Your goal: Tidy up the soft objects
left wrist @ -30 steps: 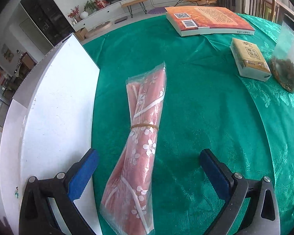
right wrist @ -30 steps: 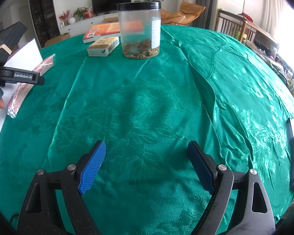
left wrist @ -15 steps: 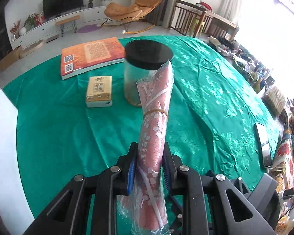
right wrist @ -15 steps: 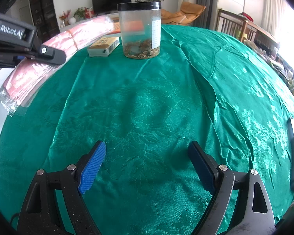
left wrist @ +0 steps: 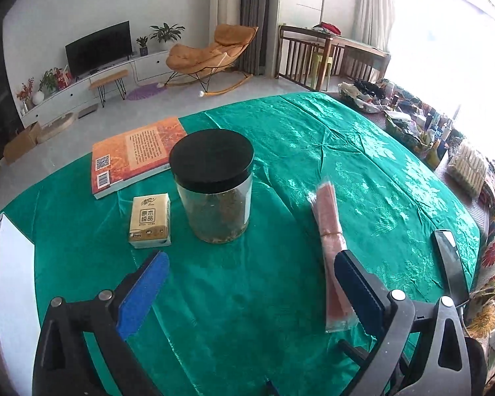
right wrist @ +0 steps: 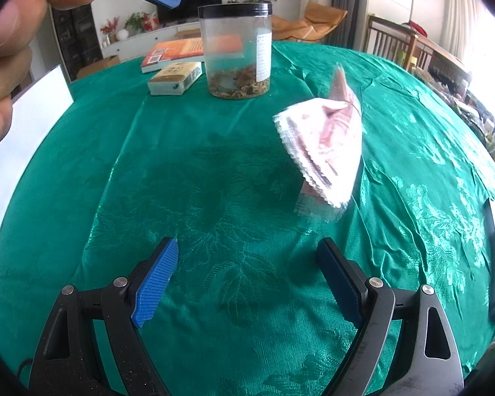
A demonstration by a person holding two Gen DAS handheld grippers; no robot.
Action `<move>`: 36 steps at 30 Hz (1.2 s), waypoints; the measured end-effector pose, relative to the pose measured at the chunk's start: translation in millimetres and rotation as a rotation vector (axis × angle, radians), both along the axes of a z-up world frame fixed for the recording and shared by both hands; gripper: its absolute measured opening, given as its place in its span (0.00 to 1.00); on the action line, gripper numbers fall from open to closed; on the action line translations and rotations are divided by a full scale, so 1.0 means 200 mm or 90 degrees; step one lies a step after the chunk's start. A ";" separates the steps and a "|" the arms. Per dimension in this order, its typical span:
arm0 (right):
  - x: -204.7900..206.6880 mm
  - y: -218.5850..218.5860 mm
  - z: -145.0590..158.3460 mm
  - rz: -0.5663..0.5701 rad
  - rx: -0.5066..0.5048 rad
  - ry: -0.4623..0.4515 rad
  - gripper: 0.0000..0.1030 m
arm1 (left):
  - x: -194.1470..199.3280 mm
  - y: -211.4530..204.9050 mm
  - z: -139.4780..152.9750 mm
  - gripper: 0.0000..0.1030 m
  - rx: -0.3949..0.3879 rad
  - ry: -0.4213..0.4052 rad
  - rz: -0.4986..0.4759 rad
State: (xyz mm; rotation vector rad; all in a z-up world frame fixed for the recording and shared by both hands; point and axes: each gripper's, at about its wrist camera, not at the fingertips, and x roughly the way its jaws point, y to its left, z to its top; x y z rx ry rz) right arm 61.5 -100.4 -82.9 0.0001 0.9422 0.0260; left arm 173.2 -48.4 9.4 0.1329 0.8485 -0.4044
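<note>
Pink pouch loose in the air above the green counter, both sets of jaws empty.

The counter – draped in a green cloth – carried a book, a clear jar with a black lid, and a small tissue pack beside the jar. The pink plastic-wrapped pouch, banded at its middle, showed blurred and tilted to the right of the jar, just ahead of the left gripper and beside its right jaw, touching neither pad. That gripper's jaws were opening and stood wide, nothing between them – a hand held it. The right gripper hovered over bare cloth, its jaws also wide apart and holding nothing.
</note>
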 end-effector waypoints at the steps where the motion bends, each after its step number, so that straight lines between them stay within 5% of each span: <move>1: 0.00 0.00 0.00 0.000 0.000 0.000 0.86 | -0.01 0.06 -0.02 0.97 0.006 -0.003 0.012; 13: 0.00 0.00 0.00 0.000 0.000 0.000 0.86 | -0.01 0.61 -0.48 0.97 -0.019 0.118 0.213; 22: 0.00 0.00 0.00 0.000 0.000 0.000 0.86 | -0.05 0.61 -0.64 1.00 0.054 0.106 0.199; 36: 0.03 -0.11 0.00 -0.064 0.030 0.000 0.85 | -0.07 0.62 -0.65 1.00 0.035 0.054 0.216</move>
